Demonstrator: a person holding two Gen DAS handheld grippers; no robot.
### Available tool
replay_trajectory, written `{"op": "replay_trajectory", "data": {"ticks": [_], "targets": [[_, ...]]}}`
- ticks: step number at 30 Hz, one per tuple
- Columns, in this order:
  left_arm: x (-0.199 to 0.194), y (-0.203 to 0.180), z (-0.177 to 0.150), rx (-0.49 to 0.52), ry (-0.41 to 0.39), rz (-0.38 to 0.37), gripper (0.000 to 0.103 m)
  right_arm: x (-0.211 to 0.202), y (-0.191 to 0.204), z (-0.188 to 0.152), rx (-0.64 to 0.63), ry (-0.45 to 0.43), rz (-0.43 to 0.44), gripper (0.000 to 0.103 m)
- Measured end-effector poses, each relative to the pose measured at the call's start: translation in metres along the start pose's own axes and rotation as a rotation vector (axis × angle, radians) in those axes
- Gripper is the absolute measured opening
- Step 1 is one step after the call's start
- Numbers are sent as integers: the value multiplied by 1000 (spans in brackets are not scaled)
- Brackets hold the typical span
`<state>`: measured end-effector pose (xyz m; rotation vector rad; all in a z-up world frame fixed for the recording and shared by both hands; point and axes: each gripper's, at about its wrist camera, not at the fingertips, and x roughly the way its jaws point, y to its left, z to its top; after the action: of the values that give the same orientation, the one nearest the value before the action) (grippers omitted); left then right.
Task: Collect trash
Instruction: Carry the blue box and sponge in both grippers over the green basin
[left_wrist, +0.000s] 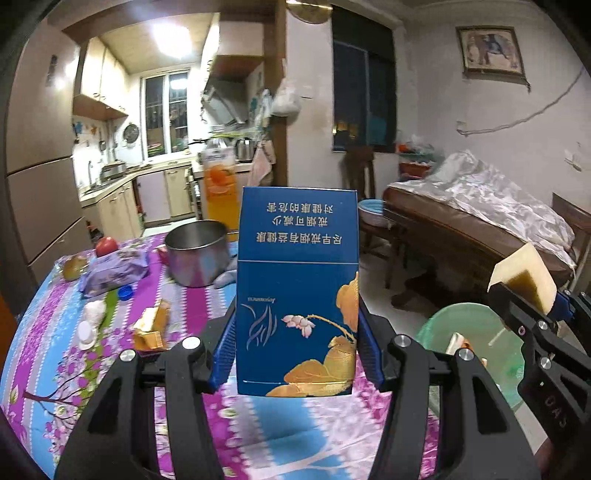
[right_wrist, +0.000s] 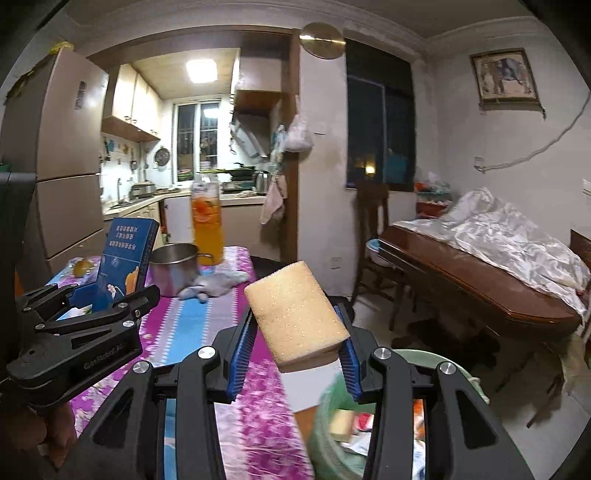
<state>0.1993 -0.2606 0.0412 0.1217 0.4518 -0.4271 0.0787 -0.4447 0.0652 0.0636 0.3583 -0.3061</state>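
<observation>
A: Begin at the left gripper (left_wrist: 297, 341). What is it doing?

B: Its blue-padded jaws pinch a blue cigarette pack (left_wrist: 297, 291) by the two narrow sides. The pack stands upright but upside down: the white Chinese warning text reads inverted at the top, and below it come a pink lotus flower and gold leaves on the dark blue face. It is held up above the table (left_wrist: 277, 424), not touching it.

A: And the right gripper (right_wrist: 295, 354)?

B: It is clamped on a yellow sponge (right_wrist: 297, 315), a thick porous block with rounded corners, tilted so its top leans to the left. In the left wrist view the same sponge (left_wrist: 524, 277) shows at the right edge, above a green bin (left_wrist: 476, 332).

A: Where does the bin sit?

B: Just beside the table's right edge, low down, under the right gripper. Scraps lie in it, too blurred to name.

A: And farther out on the table?

B: A flowered purple and blue cloth covers it. A steel pot (left_wrist: 197, 253) stands behind the pack, an orange drink bottle (left_wrist: 220, 192) beyond the pot, a purple tissue packet (left_wrist: 114, 271) and a blue bottle cap (left_wrist: 125, 292) to the left, with a gold wrapper (left_wrist: 151, 328) nearer.
</observation>
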Motion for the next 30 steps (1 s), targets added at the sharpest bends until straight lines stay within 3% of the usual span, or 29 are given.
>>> {"op": "replay_trajectory", "data": {"ticks": [18, 26, 30], "targets": [[24, -88, 2, 89, 32, -113, 53, 7, -114, -14, 66, 68, -138, 43], [49, -123, 1, 133, 95, -162, 53, 31, -162, -24, 102, 169, -173, 43], [67, -137, -2, 157, 155, -192, 53, 52, -185, -30, 106, 264, -169, 43]]}}
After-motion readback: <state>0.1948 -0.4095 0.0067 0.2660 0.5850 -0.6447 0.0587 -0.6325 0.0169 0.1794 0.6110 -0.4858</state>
